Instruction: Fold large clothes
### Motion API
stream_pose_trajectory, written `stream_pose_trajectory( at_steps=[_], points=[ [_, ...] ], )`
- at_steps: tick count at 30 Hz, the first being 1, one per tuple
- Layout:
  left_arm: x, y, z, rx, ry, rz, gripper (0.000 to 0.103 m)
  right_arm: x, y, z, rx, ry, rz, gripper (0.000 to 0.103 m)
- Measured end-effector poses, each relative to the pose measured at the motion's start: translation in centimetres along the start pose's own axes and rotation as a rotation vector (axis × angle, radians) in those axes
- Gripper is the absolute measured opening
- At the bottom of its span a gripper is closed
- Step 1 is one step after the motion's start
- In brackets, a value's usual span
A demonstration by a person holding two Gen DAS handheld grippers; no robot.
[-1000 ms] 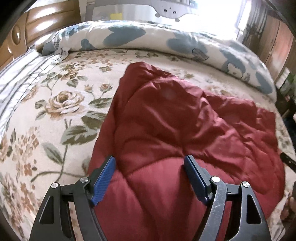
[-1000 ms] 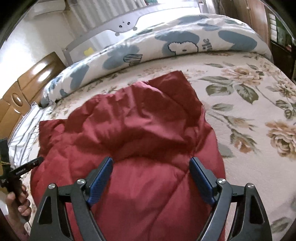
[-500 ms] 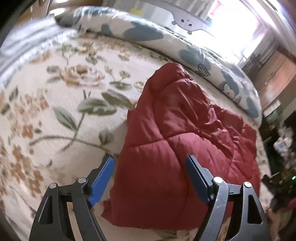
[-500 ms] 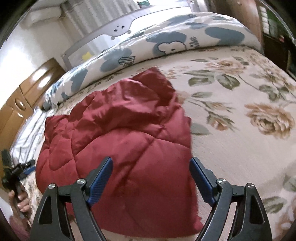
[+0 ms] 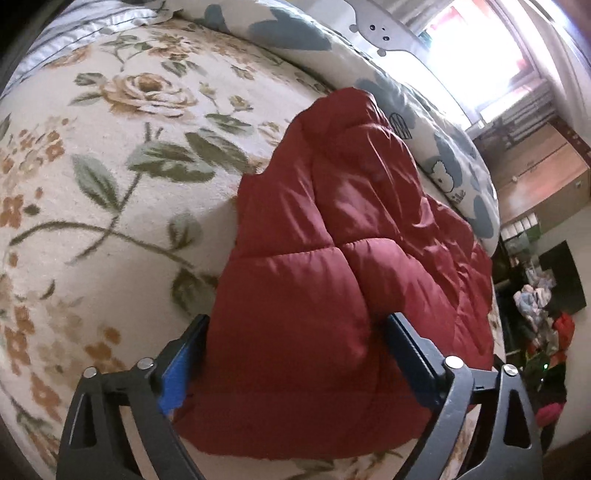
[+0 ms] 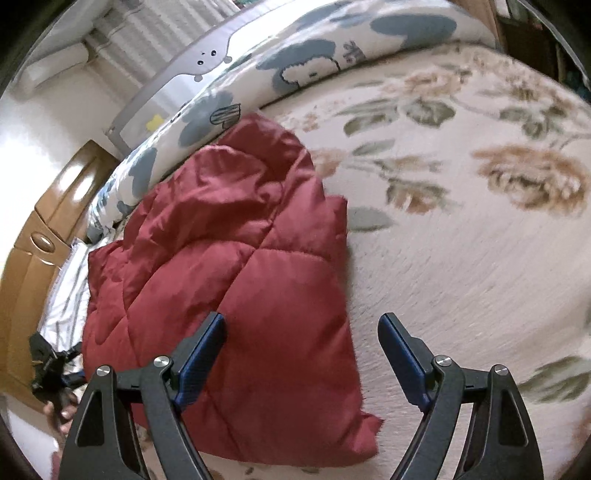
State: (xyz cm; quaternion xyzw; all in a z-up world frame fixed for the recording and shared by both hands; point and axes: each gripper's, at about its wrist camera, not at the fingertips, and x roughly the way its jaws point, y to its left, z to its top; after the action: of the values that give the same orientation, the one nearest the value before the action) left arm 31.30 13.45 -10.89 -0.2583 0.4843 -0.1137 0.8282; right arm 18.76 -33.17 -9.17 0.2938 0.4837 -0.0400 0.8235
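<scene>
A dark red quilted padded garment (image 5: 332,229) lies folded on a floral bedspread (image 5: 92,192). My left gripper (image 5: 295,332) is open, its two fingers straddling the garment's near left corner without closing on it. In the right wrist view the garment (image 6: 229,266) lies left of centre. My right gripper (image 6: 301,332) is open and empty over the garment's near right edge, its right finger above the bedspread (image 6: 461,240). The left gripper in a hand shows at the far left of the right wrist view (image 6: 51,369).
A rolled white duvet with blue cartoon prints (image 6: 314,62) lies along the far side of the bed, a grey bed rail (image 6: 177,70) behind it. A wooden headboard (image 6: 40,236) and striped pillow (image 5: 85,29) are at one end. Clutter (image 5: 546,332) lies off the bed.
Both grippers have pulled back towards the near edge of the bed. The left moved to the garment's left corner, the right towards its right edge. Both stayed open.
</scene>
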Motion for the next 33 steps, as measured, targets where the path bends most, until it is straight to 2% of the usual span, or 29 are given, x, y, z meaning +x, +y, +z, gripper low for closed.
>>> stream_pose_trajectory(
  at_steps=[2, 8, 9, 10, 12, 14, 15, 17, 20, 25, 33],
  points=[
    [0.9, 0.2, 0.2, -0.012, 0.014, -0.011, 0.102, 0.6, -0.1, -0.1, 0.014, 0.012, 0.024, 0.089],
    [4.0, 1.4, 0.5, -0.101, 0.069, -0.096, 0.101, 2.7, -0.5, -0.6, 0.073, 0.051, 0.125, 0.090],
    [4.2, 1.3, 0.5, -0.096, 0.065, -0.092, 0.098, 3.0, -0.3, -0.8, 0.078, 0.062, 0.142, 0.090],
    [4.2, 1.1, 0.4, -0.083, 0.062, -0.091, 0.089, 3.1, -0.1, -0.9, 0.076, 0.069, 0.148, 0.087],
    [4.0, 0.4, 0.4, -0.046, 0.054, -0.075, 0.077, 2.9, 0.6, -1.1, 0.044, 0.067, 0.132, 0.078],
    [3.6, -0.3, 0.5, -0.003, 0.051, -0.075, 0.059, 2.4, 1.3, -1.2, 0.015, 0.068, 0.126, 0.062],
    [3.2, -0.7, 0.5, 0.016, 0.047, -0.069, 0.056, 1.9, 1.7, -1.2, -0.002, 0.067, 0.123, 0.057],
    [2.4, -1.5, 0.4, 0.054, 0.036, -0.060, 0.048, 1.0, 2.3, -1.2, -0.025, 0.064, 0.113, 0.043],
    [0.6, -2.3, -0.2, 0.088, 0.023, -0.059, 0.044, -0.2, 2.9, -1.3, -0.036, 0.065, 0.109, 0.037],
    [-3.4, -2.2, -2.8, 0.124, 0.013, -0.077, 0.041, -3.0, 3.2, -2.9, -0.059, 0.066, 0.125, 0.033],
    [-11.3, 0.1, -8.8, 0.127, 0.025, -0.125, 0.039, -8.0, 3.0, -8.3, -0.081, 0.095, 0.160, 0.032]
  ],
)
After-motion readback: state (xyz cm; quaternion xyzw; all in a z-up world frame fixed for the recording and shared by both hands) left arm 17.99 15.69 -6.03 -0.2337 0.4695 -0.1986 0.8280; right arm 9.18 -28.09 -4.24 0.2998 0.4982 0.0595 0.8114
